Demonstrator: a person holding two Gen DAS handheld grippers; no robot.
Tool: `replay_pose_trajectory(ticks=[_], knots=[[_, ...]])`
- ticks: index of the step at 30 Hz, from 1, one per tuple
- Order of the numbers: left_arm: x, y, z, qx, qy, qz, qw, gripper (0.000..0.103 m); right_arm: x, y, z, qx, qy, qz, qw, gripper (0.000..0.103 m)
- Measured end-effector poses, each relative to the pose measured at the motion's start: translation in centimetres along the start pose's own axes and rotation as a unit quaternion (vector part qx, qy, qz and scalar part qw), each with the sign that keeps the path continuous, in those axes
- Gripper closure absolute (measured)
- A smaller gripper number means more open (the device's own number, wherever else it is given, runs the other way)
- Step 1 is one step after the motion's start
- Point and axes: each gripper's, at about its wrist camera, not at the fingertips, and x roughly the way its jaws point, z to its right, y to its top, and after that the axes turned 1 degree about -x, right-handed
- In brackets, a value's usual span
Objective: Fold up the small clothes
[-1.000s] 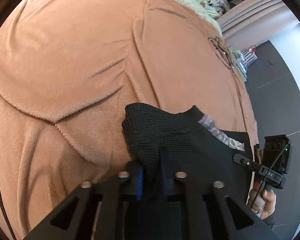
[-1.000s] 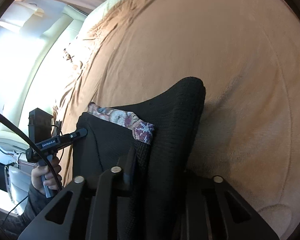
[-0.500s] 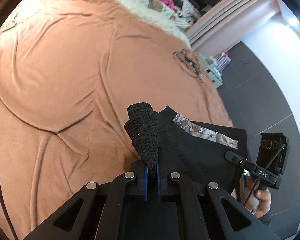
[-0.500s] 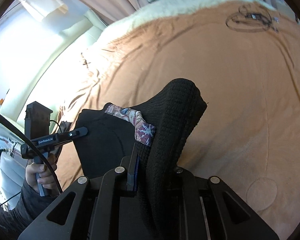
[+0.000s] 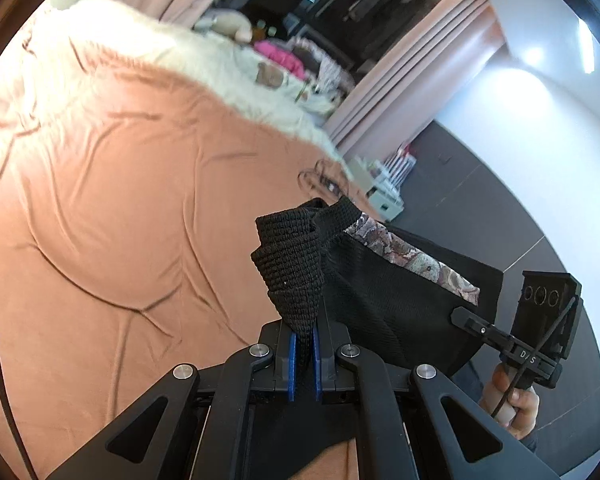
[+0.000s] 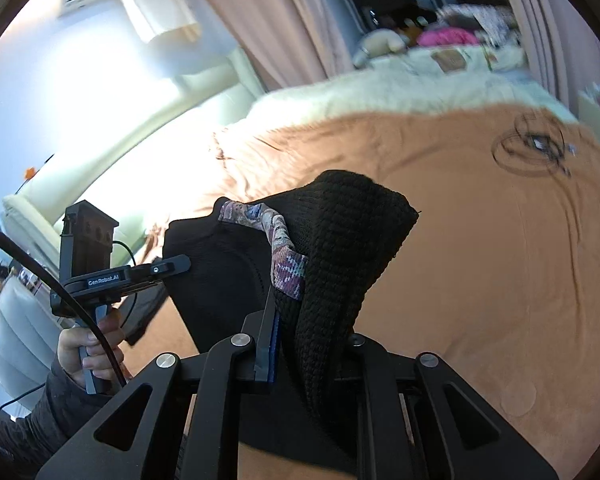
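1. Black knit garment (image 5: 380, 288) w/ patterned waistband (image 5: 412, 256) hangs in the air above the tan bedspread (image 5: 120, 208), stretched btwn both claws.
2. Left gripper (image 5: 305, 344) clamped tight on one bunched knit corner; right gripper (image 6: 300, 344) pinching the other, fabric draping over its jaws.
3. Both tools held level, facing the bed.
4. Further back: white fluffy blanket (image 5: 204, 64), pink clothes (image 6: 448, 36), coiled cable (image 6: 536, 148), curtains (image 6: 284, 20).

Blown-out window glare, blurred background, strong fisheye bending at edges.
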Motion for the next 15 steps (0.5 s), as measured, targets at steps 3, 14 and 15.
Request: replay_pose_trajectory(ticks=[3,14,15], knots=[[-3.1,0.6,0.5,0.006,0.001,0.023,0.9997,0.097,-2.4,-0.5,-2.9,-0.025,0.006,0.016,1.000,0.092],[-15.1,1.3,-0.9,0.010,0.023,0.105,0.9942,0.097,-3.8,-1.7,-11.7,-0.101,0.036,0.039,0.994,0.092],[-16.1,1.2,-1.2,0.009,0.026,0.111,0.9934,0.097,-3.8,-1.9,-12.6,-0.106,0.042,0.038,0.993,0.092]])
